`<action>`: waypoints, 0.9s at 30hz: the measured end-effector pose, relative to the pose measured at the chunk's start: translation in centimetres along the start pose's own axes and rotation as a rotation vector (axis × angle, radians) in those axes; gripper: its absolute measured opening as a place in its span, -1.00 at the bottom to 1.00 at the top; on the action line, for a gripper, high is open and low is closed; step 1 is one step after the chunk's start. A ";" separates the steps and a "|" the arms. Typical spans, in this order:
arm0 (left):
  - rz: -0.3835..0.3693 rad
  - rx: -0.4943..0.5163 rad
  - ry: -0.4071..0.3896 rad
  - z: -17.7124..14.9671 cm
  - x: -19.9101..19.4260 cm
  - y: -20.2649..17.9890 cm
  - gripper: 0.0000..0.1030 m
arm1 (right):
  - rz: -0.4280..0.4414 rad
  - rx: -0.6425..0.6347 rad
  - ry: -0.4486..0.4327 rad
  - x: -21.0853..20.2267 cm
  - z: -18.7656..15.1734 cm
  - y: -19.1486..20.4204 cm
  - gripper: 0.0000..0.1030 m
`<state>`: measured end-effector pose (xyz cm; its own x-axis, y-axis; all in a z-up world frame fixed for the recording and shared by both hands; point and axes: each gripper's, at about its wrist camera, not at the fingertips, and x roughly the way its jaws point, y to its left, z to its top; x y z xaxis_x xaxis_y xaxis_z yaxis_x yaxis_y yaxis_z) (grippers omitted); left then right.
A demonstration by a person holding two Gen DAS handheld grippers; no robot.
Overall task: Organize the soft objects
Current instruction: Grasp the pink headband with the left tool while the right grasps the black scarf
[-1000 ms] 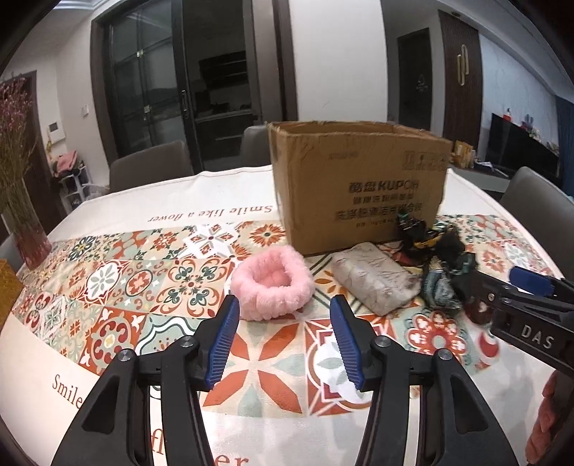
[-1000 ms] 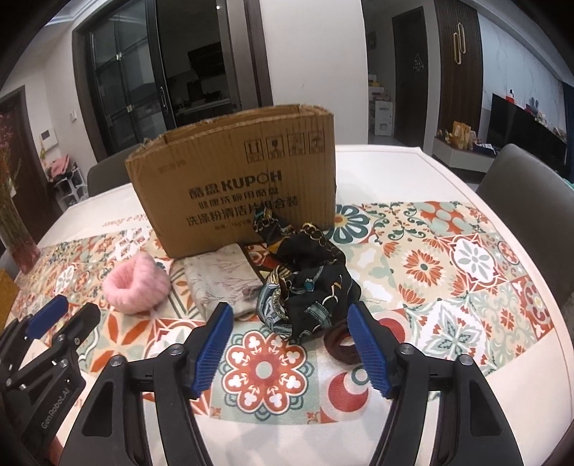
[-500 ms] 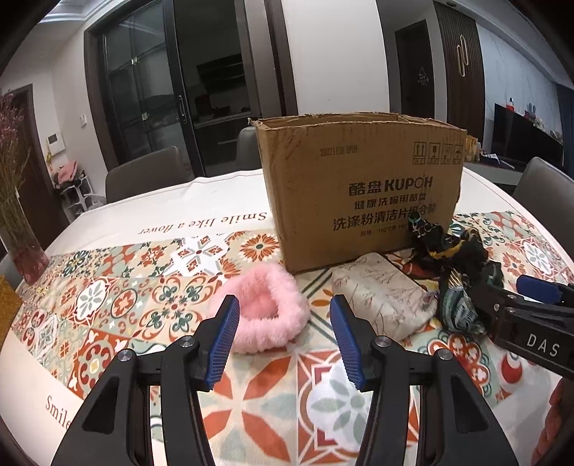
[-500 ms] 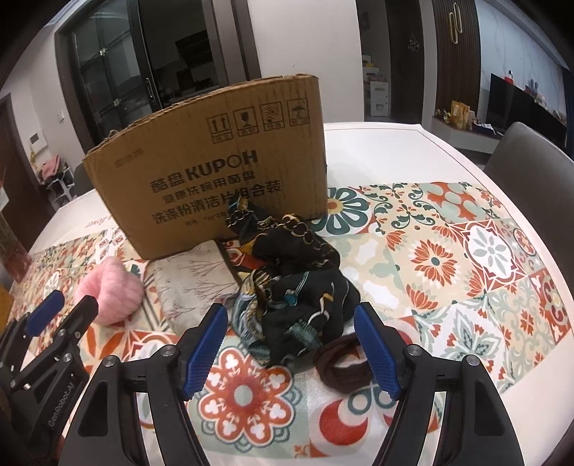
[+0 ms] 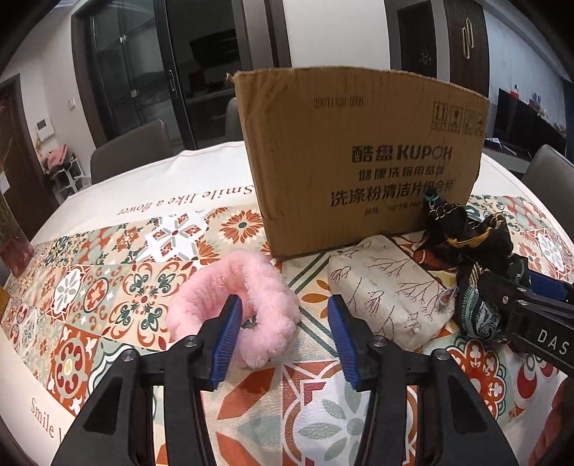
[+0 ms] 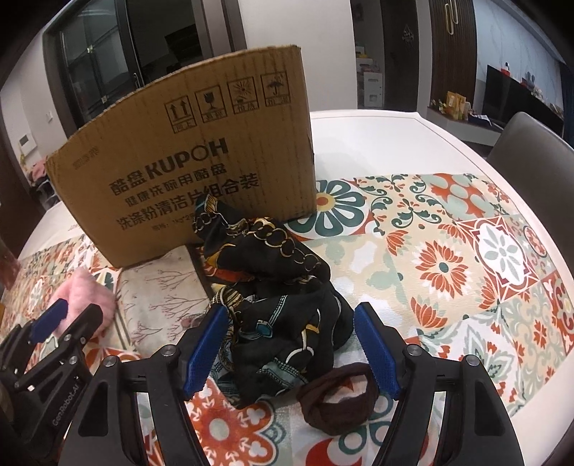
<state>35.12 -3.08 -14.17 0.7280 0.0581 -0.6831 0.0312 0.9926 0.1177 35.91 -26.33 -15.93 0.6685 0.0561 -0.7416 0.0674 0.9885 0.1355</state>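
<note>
While both grippers gape wide, left gripper (image 5: 283, 337) straddling the pink fluffy headband (image 5: 233, 304) risks pinching only loose fluff.

Indoor dining room, dim warm light. Dark glass doors (image 5: 143, 79) upper left, white wall (image 5: 323, 32) centre, dark wooden door (image 5: 466, 39) upper right. Grey chairs (image 5: 125, 150) behind table; patterned tablecloth (image 6: 466, 251). TV (image 6: 516, 96) far right.
</note>
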 end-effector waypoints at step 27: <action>-0.132 -0.068 -0.012 1.5 -3.0 0.8 -0.71 | 0.020 -0.031 -0.081 -4.5 1.5 1.4 -0.66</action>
<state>33.96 -2.58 -10.93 0.7288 -0.0739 -0.6808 0.0810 0.9965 -0.0214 34.13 -25.40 -11.44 0.7273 0.0654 -0.6832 0.0316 0.9912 0.1285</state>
